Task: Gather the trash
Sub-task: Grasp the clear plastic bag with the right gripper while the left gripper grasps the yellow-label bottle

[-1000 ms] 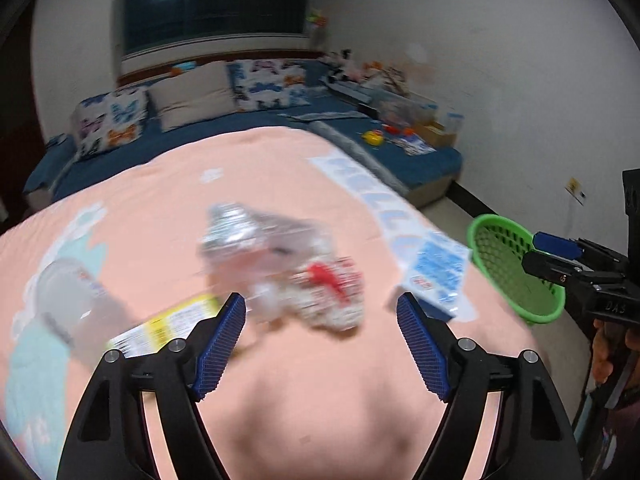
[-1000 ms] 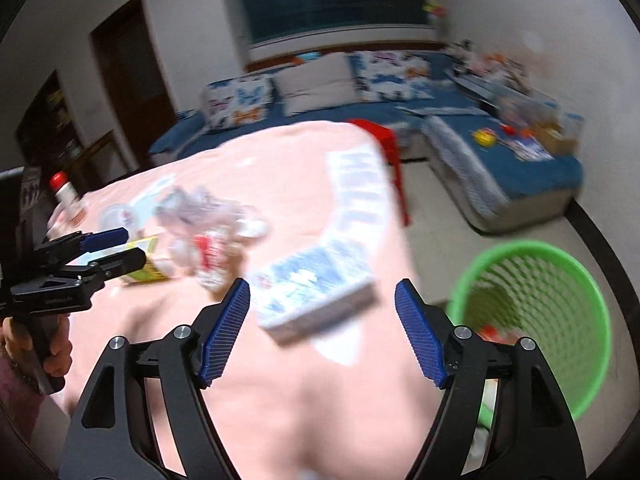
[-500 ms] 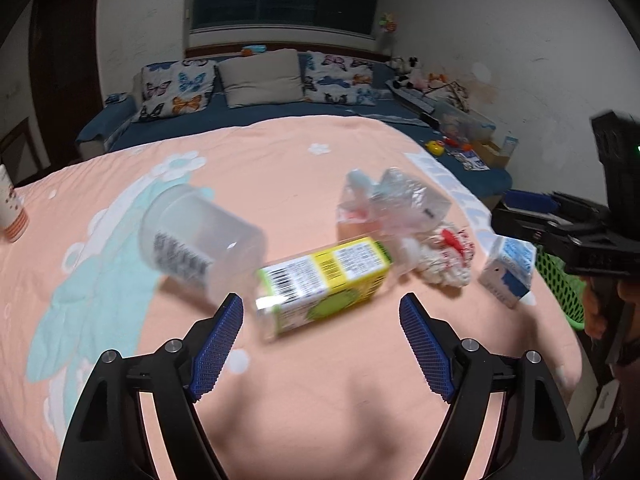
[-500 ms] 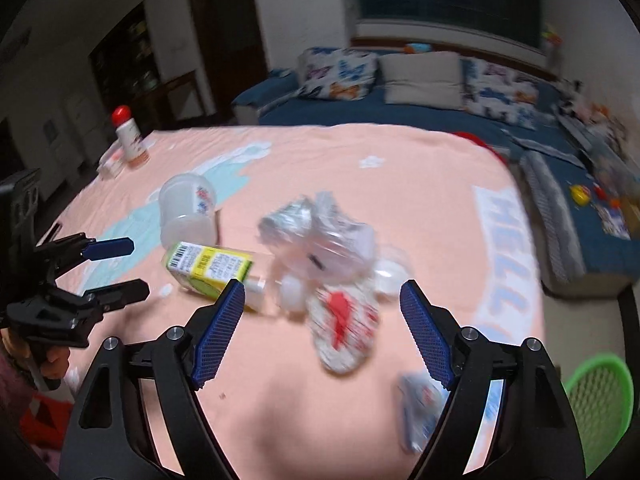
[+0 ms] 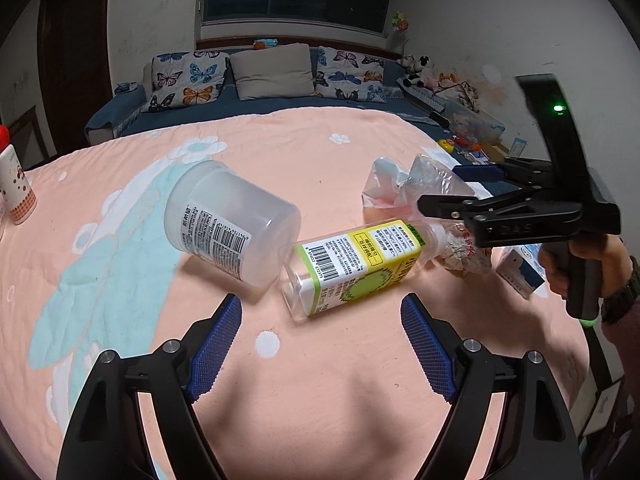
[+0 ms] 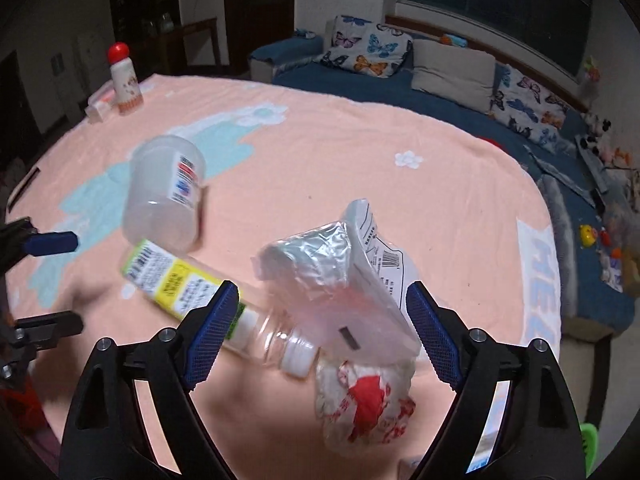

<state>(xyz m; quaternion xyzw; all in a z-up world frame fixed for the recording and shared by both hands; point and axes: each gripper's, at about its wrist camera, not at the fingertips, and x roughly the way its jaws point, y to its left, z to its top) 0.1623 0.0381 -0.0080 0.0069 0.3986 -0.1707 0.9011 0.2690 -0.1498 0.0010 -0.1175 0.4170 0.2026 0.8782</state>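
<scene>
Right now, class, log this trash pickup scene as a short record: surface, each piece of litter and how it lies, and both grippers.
surface: pink bedspread
clear tub: on its side, labelled
bottle: lying flat, yellow-green label, white cap away from the left wrist camera
plastic bag: crumpled, clear, beside the bottle neck
red-printed wrapper: crumpled, beside the bottle cap
left gripper: open, empty, facing the bottle base
right gripper: jaws opening, not gripping; bag and bottle neck lie ahead between them

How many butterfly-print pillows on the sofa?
3. One left of the plain grey pillow, one right of it, a third further right, partly visible. Others may be hidden.
</scene>
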